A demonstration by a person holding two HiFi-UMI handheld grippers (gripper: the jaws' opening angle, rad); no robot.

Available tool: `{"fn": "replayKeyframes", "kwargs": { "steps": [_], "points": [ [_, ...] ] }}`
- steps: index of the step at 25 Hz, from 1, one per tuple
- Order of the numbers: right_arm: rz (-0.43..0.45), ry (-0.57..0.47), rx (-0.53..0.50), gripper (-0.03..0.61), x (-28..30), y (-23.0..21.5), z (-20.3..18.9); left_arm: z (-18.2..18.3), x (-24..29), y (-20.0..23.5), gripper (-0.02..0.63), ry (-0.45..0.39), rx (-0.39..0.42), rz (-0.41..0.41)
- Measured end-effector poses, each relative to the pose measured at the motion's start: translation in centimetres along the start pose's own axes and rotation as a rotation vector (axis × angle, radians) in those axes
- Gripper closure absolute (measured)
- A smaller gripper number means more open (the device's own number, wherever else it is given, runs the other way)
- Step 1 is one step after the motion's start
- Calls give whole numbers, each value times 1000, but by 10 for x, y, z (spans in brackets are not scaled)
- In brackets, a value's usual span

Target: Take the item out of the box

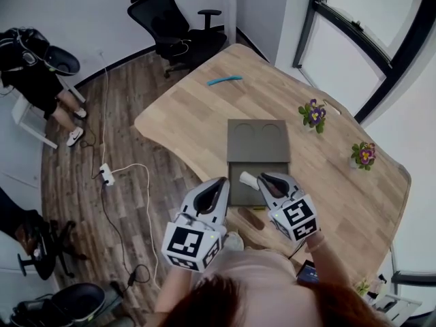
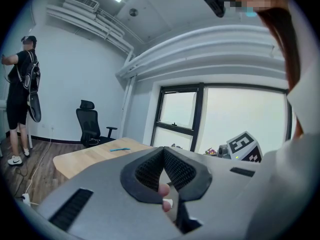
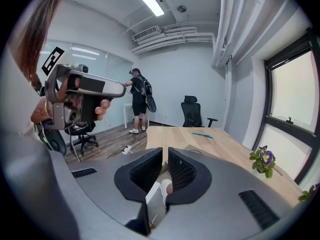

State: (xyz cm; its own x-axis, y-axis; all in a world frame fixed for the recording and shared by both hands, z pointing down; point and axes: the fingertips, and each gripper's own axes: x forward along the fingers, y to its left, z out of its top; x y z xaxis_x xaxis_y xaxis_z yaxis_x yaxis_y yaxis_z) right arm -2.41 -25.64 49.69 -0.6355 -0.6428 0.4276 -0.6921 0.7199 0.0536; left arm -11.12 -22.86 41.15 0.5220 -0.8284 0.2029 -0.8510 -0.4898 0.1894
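While working at the near edge of the table, hovering the right gripper just over the open grey box, apparently lining up on what sits inside. Holding its jaws pressed together, with nothing showing between the pads, so probably standing at the stage before the grip. Seeing the white item just beside those closed tips, by the box's left wall. Judging it to be lying in the box, not lifted, though not telling for certain from above. Catching a rounded white shape under the jaws in the right gripper view too, which is fitting an item lying below, not pinched. Having the lid, with its 2 round recesses, lying folded flat behind the box, likely so that the opening is facing the near side unblocked. Holding the left gripper beside the box's left wall, at the table's edge, jaws likewise closed on nothing, only fingers showing through the gap behind the pads. Seemingly standing by to steady the box without crowding the reach. Needing 1 thing first, by this reading: spreading the right jaws before closing on the item.
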Motion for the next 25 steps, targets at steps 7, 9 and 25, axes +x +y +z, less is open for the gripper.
{"fn": "replayKeyframes", "kwargs": {
  "steps": [7, 9, 25],
  "points": [
    [29, 45, 1, 555, 12, -2, -16, -4, 8, 3, 614, 0, -7, 1],
    [34, 61, 1, 548, 15, -4, -21, -5, 10, 4, 614, 4, -9, 3],
    [110, 144, -26, 500, 43, -3, -53, -14, 27, 16, 614, 14, -42, 36]
  ]
}}
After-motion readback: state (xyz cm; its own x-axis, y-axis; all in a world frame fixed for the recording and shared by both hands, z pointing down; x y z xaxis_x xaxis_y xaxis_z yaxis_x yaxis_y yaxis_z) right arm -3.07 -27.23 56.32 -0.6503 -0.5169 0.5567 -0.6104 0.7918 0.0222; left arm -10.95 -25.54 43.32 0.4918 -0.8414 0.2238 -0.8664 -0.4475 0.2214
